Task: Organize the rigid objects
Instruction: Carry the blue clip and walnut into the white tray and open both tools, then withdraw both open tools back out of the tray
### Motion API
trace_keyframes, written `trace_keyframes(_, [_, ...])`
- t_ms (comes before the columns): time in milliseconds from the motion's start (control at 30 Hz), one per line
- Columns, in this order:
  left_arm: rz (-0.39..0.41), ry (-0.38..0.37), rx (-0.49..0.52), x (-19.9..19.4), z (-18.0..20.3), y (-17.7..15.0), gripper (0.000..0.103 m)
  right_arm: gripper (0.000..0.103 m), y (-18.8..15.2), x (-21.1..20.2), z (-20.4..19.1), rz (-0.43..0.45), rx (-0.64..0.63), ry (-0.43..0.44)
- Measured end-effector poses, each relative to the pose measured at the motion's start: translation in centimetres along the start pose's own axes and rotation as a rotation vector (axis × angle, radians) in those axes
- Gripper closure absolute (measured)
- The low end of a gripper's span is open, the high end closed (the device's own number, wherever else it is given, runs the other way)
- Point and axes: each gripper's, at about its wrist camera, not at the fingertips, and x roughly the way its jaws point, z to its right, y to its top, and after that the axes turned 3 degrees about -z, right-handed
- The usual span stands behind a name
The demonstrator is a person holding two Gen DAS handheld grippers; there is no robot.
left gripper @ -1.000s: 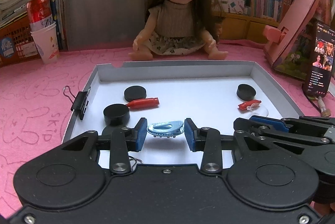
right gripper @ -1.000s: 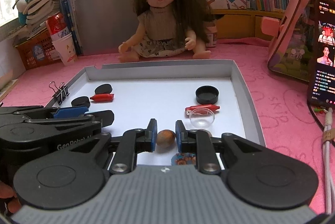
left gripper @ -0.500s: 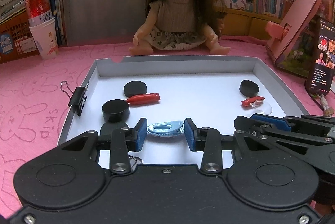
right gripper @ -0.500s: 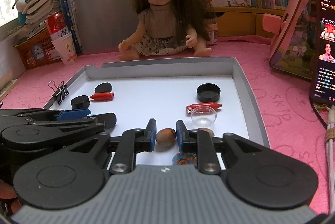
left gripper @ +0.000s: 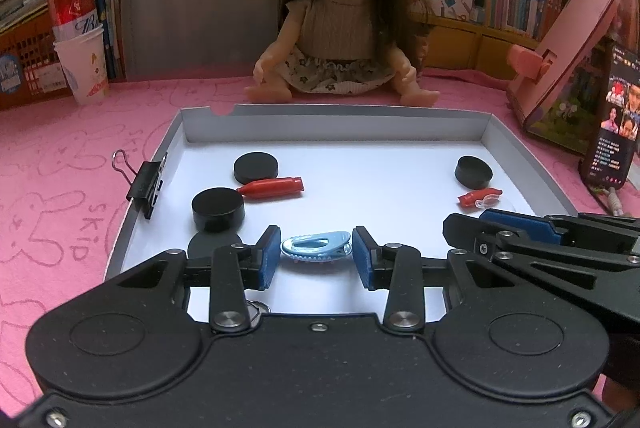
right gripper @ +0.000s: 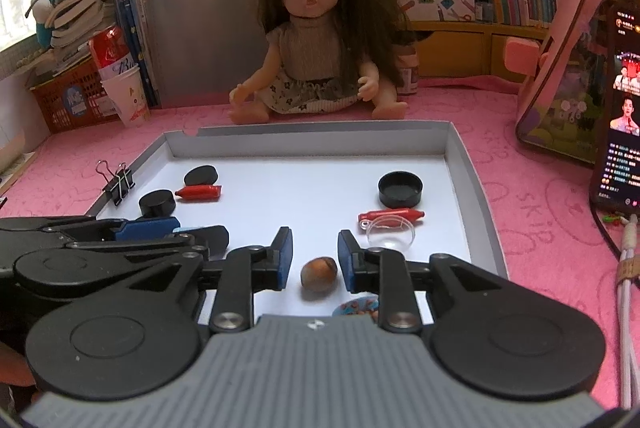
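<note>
— Since the tray (left gripper: 516,144) holds everything, where is the blue clip (left gripper: 316,246)?
— Near the tray's front edge, lying sideways between the spread fingers of the left hand-held gripper (left gripper: 316,258).
— And the right hand-held gripper (right gripper: 314,258)?
— Spread too, around the brown nut (right gripper: 319,273), not touching it.

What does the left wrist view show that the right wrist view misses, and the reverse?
Only the left wrist view shows the blue clip lying between the open left tongs.

Only the right wrist view shows the brown nut between the open right tongs, and the clear dome in full.

Both show the white tray, the doll, the binder clip, two red pieces and the black caps.
</note>
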Motion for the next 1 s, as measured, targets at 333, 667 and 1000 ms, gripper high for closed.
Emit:
trace_keyframes(333, [0.020,0.007,-0.012,-1.2,-0.5,0.3,0.051,0.046,0.5,-0.7,0.4,0.009,0.019,-0.015])
trace_keyframes(667, [0.046,0.031,-0.003,-3.3,-0.6,0.0,0.042,0.031,0.6,-2.0,0.7,0.028,0.041,-0.031])
trace_keyframes(1000, [0.071,0.010,-0.020,-5.8,-1.2,-0.3,0.031,0.018,0.3,-3.9,0.9,0.064,0.052,-0.046])
